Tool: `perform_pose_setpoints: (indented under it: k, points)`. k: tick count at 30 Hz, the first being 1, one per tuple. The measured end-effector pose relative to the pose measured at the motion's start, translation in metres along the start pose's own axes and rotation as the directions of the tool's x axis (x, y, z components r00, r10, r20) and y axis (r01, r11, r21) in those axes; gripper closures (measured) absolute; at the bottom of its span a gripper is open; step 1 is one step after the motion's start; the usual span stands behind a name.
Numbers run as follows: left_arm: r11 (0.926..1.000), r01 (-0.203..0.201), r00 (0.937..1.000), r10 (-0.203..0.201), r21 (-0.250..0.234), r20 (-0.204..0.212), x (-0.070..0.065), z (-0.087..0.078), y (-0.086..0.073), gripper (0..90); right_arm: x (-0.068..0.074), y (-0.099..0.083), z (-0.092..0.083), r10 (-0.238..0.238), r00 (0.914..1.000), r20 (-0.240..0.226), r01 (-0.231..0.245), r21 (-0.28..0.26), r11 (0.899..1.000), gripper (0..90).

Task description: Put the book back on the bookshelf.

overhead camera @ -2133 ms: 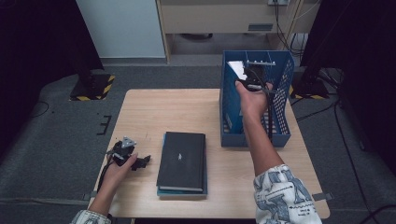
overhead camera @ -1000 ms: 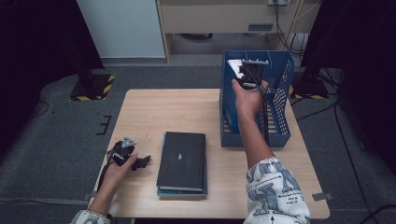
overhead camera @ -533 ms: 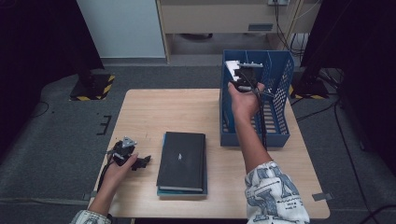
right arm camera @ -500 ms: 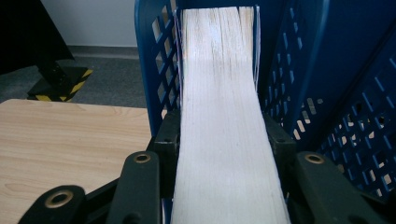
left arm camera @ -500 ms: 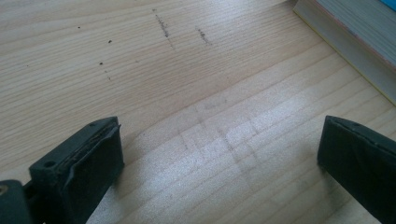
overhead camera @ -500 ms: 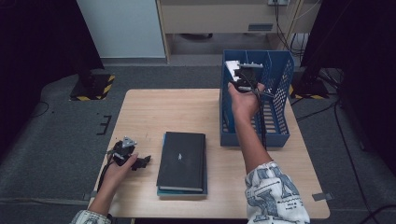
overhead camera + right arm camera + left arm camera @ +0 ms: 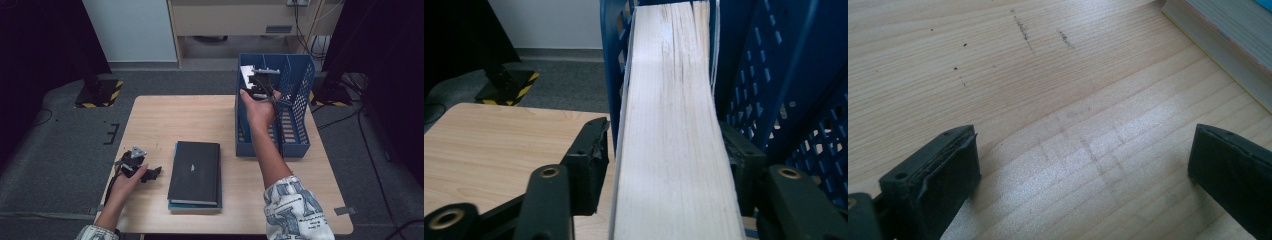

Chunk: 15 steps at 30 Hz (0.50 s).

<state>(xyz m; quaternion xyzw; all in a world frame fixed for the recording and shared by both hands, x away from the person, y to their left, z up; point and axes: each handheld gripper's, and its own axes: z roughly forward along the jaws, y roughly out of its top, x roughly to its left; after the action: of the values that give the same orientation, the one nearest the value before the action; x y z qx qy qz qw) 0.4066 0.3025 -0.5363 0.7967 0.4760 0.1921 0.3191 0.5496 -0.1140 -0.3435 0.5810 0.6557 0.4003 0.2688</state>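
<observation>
A white-edged book [image 7: 674, 125] stands upright in the blue perforated crate [image 7: 300, 100], against its left wall near the far corner [image 7: 246, 75]. My right gripper [image 7: 257, 80] reaches into the crate with the book's page edge between its jaws [image 7: 664, 140]. The jaws have just been opening. A thin gap shows beside the left finger [image 7: 591, 160], so the book is no longer pinched. My left gripper [image 7: 151, 173] rests on the table near its front left. It is open [image 7: 1088, 145] with bare wood between the fingers.
A black book [image 7: 195, 170] lies flat on a teal one at the table's front middle, just right of the left gripper; its page edge [image 7: 1228, 45] shows in the left gripper view. The crate stands at the table's right rear. Cables trail from both grippers.
The right hand has carried the white book a little farther toward the crate's back left corner. The left hand and the stacked books have stayed still.
</observation>
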Motion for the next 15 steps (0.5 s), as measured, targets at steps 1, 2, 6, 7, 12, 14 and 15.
perform_pose_setpoints:
  k: [1,2,6,7,12,14,15]
  points:
    - [1.0000,0.000,1.0000,0.000,0.000,0.000,0.0000,0.0000,0.0000,0.0,0.0006,0.0001,-0.0003,0.004,1.0000,-0.006,-0.004,0.004,1.000,43.0]
    - [1.0000,0.000,1.0000,0.000,0.000,0.000,-0.0001,0.0001,0.0001,0.0,0.0009,0.0001,-0.0006,0.004,0.9999,-0.011,-0.004,0.008,1.000,43.0]
    - [1.0000,-0.001,1.0000,0.001,0.000,0.001,-0.0001,0.0002,0.0002,0.0,0.0023,0.0003,-0.0020,0.012,0.9994,-0.033,-0.012,0.011,1.000,41.5]
    - [1.0000,-0.001,1.0000,0.001,0.000,0.001,-0.0002,0.0002,0.0002,0.0,0.0028,0.0004,-0.0022,0.011,0.9993,-0.036,-0.011,0.010,1.000,41.2]
    - [1.0000,-0.002,1.0000,0.002,0.000,0.001,-0.0003,0.0003,0.0003,0.0,0.0051,0.0004,-0.0037,0.011,0.9985,-0.053,-0.011,0.009,1.000,39.6]
    - [1.0000,-0.002,1.0000,0.002,0.000,0.001,-0.0003,0.0003,0.0003,0.0,0.0064,0.0004,-0.0039,0.011,0.9980,-0.063,-0.010,0.011,1.000,38.1]
    - [1.0000,-0.002,1.0000,0.002,0.000,0.002,-0.0003,0.0003,0.0004,0.0,0.0066,0.0003,-0.0040,0.011,0.9977,-0.067,-0.010,0.011,1.000,37.8]
